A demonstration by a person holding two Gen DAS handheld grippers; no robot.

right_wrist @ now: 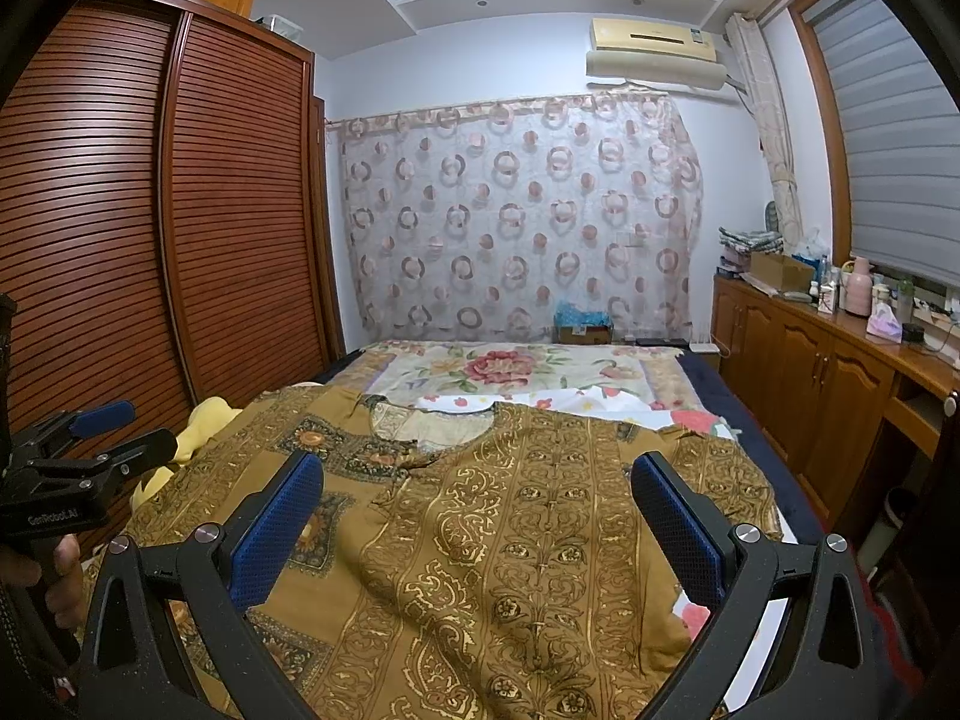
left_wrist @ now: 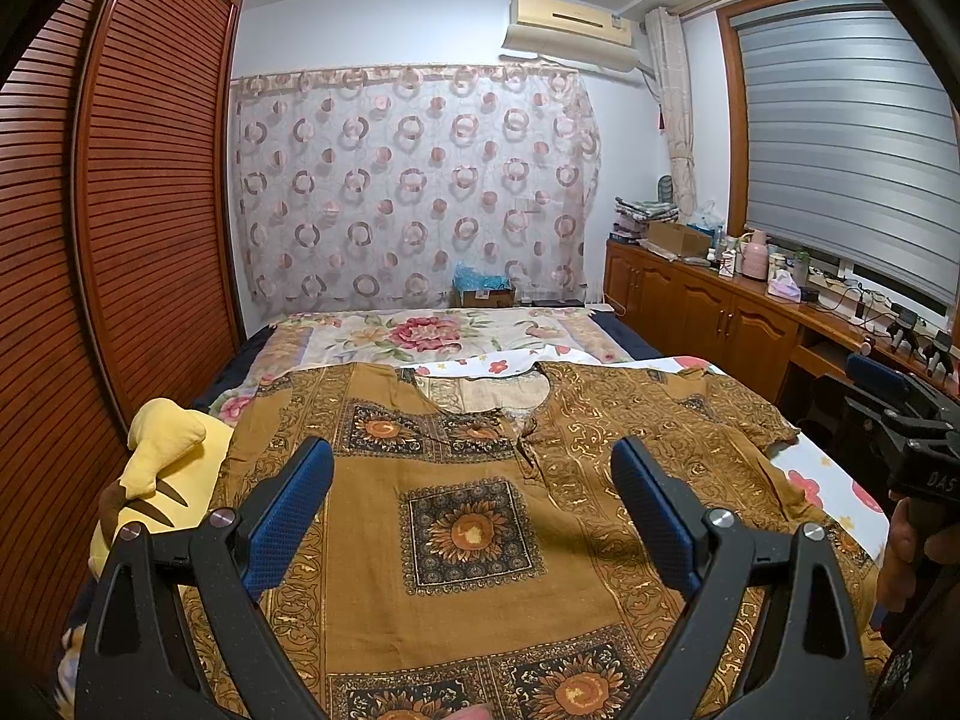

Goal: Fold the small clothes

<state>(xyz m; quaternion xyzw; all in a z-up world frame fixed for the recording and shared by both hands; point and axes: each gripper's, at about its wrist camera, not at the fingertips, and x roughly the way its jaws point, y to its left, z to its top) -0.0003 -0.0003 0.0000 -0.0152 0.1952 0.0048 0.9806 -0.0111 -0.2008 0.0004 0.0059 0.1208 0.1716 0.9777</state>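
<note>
A mustard-brown patterned short-sleeved shirt lies spread flat on the bed, front up, neckline toward the far end; it also shows in the right wrist view. My left gripper is open and empty, hovering above the shirt's chest. My right gripper is open and empty, above the shirt's right half. Each gripper shows in the other's view: the right one at the right edge, the left one at the left edge.
A yellow plush toy lies at the bed's left edge beside the louvred wardrobe. A floral bedspread covers the far bed. A wooden cabinet with clutter runs along the right wall under the window.
</note>
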